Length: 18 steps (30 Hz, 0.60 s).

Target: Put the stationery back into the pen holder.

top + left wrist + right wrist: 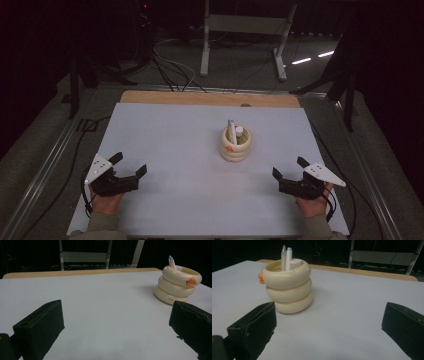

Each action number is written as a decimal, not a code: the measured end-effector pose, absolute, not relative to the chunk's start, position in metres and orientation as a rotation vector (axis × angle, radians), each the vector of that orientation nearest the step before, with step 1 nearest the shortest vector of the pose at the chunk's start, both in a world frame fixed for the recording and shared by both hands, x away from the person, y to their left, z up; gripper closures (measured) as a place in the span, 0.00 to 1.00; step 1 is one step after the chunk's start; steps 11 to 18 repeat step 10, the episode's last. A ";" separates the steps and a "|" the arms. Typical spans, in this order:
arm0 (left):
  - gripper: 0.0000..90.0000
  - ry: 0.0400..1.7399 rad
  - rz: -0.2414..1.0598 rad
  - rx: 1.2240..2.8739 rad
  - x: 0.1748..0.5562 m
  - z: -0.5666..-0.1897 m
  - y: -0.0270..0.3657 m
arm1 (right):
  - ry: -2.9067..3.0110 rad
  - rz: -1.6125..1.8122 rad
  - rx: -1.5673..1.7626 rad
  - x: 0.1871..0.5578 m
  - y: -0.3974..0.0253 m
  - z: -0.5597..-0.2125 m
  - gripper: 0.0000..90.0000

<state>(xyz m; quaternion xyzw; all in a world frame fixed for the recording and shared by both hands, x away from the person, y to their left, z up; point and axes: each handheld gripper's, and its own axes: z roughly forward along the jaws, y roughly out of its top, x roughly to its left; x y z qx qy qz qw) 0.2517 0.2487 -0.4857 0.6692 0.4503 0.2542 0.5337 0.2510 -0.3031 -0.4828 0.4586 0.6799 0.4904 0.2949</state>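
**Both grippers spread wide, pen holder between and beyond them**

The left gripper [131, 165] and the right gripper [289, 167] rest low over the white table [170, 140], jaws wide apart and gripping nothing. Ahead of both, nearer the right one, stands a cream ringed holder [235, 145] with an orange beak, well apart from either. Pens [286, 258] and a white cap stand upright inside it.

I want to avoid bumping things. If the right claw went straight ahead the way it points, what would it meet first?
Probably nothing: the cream ringed holder stands left of the right claw and its line, and only bare table lies ahead, though depth is uncertain.
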 end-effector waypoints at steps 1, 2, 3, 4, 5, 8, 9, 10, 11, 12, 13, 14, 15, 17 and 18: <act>0.00 1.075 0.602 1.593 0.252 -0.486 0.249 | 1.807 1.303 1.218 0.251 -0.303 -0.483 0.00; 0.00 1.080 0.601 1.600 0.253 -0.487 0.249 | 1.804 1.306 1.218 0.250 -0.303 -0.483 0.00; 0.00 1.084 0.601 1.604 0.253 -0.488 0.248 | 1.802 1.308 1.219 0.251 -0.303 -0.482 0.00; 0.00 1.085 0.600 1.608 0.253 -0.488 0.247 | 1.803 1.305 1.220 0.251 -0.303 -0.483 0.00; 0.00 1.085 0.600 1.608 0.253 -0.488 0.247 | 1.803 1.305 1.220 0.251 -0.303 -0.483 0.00; 0.00 1.087 0.603 1.618 0.253 -0.488 0.245 | 1.809 1.308 1.225 0.251 -0.303 -0.483 0.00; 0.00 1.093 0.601 1.618 0.253 -0.488 0.246 | 1.810 1.308 1.223 0.251 -0.303 -0.483 0.00; 0.00 1.093 0.601 1.618 0.253 -0.488 0.246 | 1.811 1.309 1.224 0.252 -0.303 -0.483 0.00; 0.00 1.093 0.601 1.618 0.253 -0.488 0.246 | 1.811 1.309 1.224 0.252 -0.303 -0.483 0.00; 0.00 1.093 0.601 1.618 0.253 -0.488 0.246 | 1.811 1.309 1.224 0.252 -0.303 -0.483 0.00; 0.00 1.093 0.601 1.618 0.253 -0.488 0.246 | 1.811 1.309 1.224 0.252 -0.303 -0.483 0.00; 0.00 1.093 0.601 1.618 0.253 -0.488 0.246 | 1.811 1.309 1.224 0.252 -0.303 -0.483 0.00; 0.00 1.093 0.601 1.618 0.253 -0.488 0.246 | 1.811 1.309 1.224 0.252 -0.303 -0.483 0.00; 0.00 1.093 0.601 1.618 0.253 -0.488 0.246 | 1.811 1.309 1.224 0.252 -0.303 -0.483 0.00; 0.00 1.093 0.601 1.618 0.253 -0.488 0.246 | 1.811 1.309 1.224 0.252 -0.303 -0.483 0.00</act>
